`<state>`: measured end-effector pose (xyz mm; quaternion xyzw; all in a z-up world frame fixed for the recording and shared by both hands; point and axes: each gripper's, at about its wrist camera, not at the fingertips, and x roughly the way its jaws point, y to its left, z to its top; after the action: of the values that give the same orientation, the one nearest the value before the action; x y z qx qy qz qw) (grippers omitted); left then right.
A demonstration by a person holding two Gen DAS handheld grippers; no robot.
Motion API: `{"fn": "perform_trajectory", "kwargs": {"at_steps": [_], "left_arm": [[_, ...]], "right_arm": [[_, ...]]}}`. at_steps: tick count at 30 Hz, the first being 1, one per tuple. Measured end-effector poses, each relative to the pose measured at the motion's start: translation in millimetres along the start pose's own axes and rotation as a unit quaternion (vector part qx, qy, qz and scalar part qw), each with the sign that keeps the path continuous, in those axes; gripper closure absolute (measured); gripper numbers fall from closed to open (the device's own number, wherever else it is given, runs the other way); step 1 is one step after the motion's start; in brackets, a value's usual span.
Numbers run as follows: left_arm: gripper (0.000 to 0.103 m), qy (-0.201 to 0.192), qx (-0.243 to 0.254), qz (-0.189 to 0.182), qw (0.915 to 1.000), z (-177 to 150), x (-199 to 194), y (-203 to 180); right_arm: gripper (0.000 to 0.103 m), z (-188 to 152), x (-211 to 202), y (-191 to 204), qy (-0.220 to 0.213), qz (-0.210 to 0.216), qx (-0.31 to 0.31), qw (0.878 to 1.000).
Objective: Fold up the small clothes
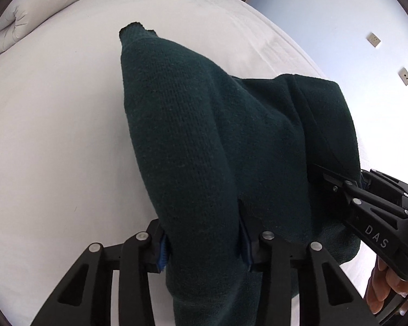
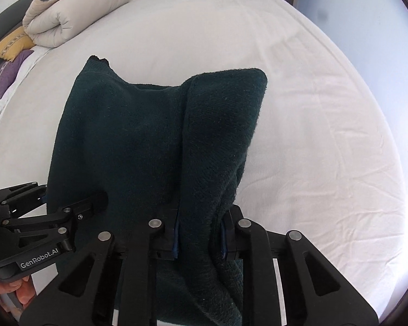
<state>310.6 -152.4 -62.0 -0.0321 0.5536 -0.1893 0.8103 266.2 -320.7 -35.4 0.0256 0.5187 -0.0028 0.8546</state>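
Dark green knit garment (image 1: 204, 135) hangs lifted over the white bed (image 1: 54, 122), gathered between both grippers. Left gripper (image 1: 204, 244) clamps one bunched fold, angled steeply downward; right gripper (image 2: 200, 236) pinches the neighbouring fold (blue pads pressed into the knit). Rolled duvet (image 2: 68, 13) lies at the bed's far end. Only the right wrist view shows the yellow and purple cushions (image 2: 11, 57).

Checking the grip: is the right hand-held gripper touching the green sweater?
Touching. The right wrist view shows the right hand-held gripper pinching the green sweater.
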Motion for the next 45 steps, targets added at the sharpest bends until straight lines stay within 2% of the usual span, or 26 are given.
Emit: {"fn": "perform_trajectory", "kwargs": {"at_steps": [4, 12, 18, 21, 25, 26, 28, 31, 34, 36, 37, 40, 41, 43, 45], "left_arm": [[0.061, -0.022, 0.012, 0.005, 0.9997, -33.4, -47.4, 2.4], [0.061, -0.052, 0.047, 0.007, 0.9975, -126.1, -153.4, 17.1], [0.061, -0.05, 0.045, 0.006, 0.9977, -196.0, -187.9, 34.1], [0.06, -0.03, 0.029, 0.011, 0.9991, -219.1, -173.3, 48.6], [0.058, 0.023, -0.006, 0.019, 0.9995, -228.3, -118.3, 71.6], [0.051, 0.028, -0.007, 0.025, 0.9993, -231.8, -106.0, 75.3], [0.044, 0.013, -0.015, 0.021, 0.9996, -231.8, -93.8, 79.8], [0.043, 0.02, -0.049, -0.01, 0.9986, -227.3, -89.7, 87.7], [0.031, 0.01, -0.022, 0.004, 0.9997, -225.0, -85.2, 86.6], [0.031, 0.008, -0.032, -0.006, 0.9994, -224.3, -83.9, 89.8], [0.03, 0.005, -0.036, -0.009, 0.9993, -238.7, -90.5, 88.1], [0.029, -0.007, -0.041, -0.02, 0.9989, -251.8, -97.2, 105.2], [0.029, -0.013, -0.043, -0.024, 0.9987, -270.1, -105.7, 105.6], [0.028, -0.026, -0.042, -0.031, 0.9983, -279.4, -116.4, 127.2], [0.026, -0.036, -0.056, -0.036, 0.9971, -286.7, -125.3, 136.7]], "right_arm": [[0.084, -25.9, -48.1, 35.7, -0.019, -0.002, -0.034, 0.999], [0.084, -96.1, -143.1, 88.9, -0.048, 0.071, -0.049, 0.995], [0.084, -165.9, -179.0, 132.1, -0.055, 0.113, -0.054, 0.991], [0.084, -191.0, -166.6, 148.9, -0.035, 0.125, -0.052, 0.99], [0.084, -212.0, -113.7, 164.5, 0.007, 0.134, -0.035, 0.99], [0.084, -216.2, -96.3, 164.7, 0.021, 0.127, -0.027, 0.991], [0.083, -225.7, -70.7, 162.8, 0.026, 0.105, -0.018, 0.994], [0.082, -225.4, -56.2, 154.5, 0.028, 0.131, 0.02, 0.991], [0.082, -220.3, -52.3, 150.3, 0.036, 0.148, 0.031, 0.988], [0.081, -218.3, -49.2, 148.5, 0.034, 0.156, 0.036, 0.987], [0.08, -216.2, -46.0, 146.7, 0.033, 0.162, 0.041, 0.985], [0.075, -218.7, -35.4, 132.3, 0.024, 0.19, 0.048, 0.98], [0.074, -212.4, -26.8, 132.0, 0.02, 0.203, 0.051, 0.978], [0.065, -219.8, -25.7, 114.0, 0.014, 0.226, 0.073, 0.971], [0.057, -223.4, -34.2, 99.8, 0.0, 0.221, 0.108, 0.969]]}}
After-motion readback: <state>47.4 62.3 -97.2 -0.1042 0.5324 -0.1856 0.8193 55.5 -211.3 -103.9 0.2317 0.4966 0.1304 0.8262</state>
